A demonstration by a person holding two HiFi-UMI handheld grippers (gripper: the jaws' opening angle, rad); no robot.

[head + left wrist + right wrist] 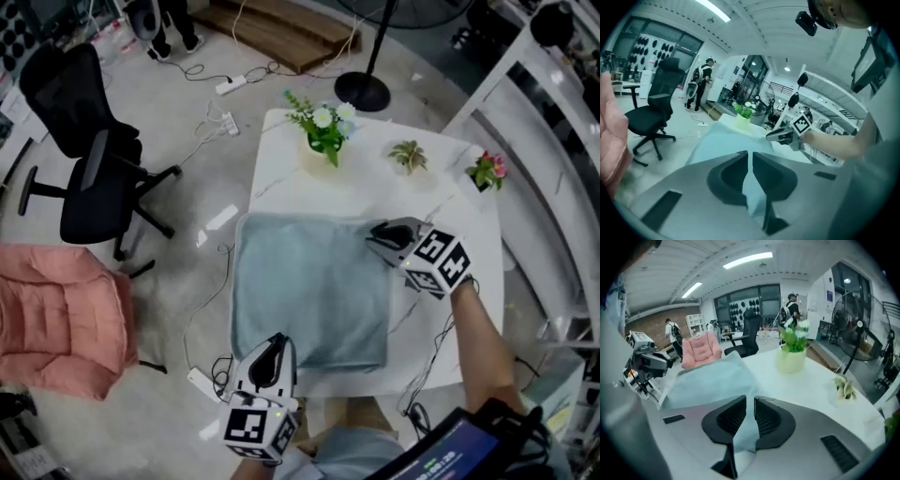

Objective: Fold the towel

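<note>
Left gripper [276,342] pinches the near corner of the towel [309,286]; right gripper [373,236] pinches its far right corner, on the white table [375,187].

Bright ceiling strips [747,259] light evenly; both gripper views bulge, corners dark.

the towel [309,286] has part of its near edge hidden under the left gripper [277,340] and its far right corner hidden under the right gripper [371,236]. the pink chair [56,319] runs off the left edge. the fan stand [376,47] is cut off at the top.
</note>
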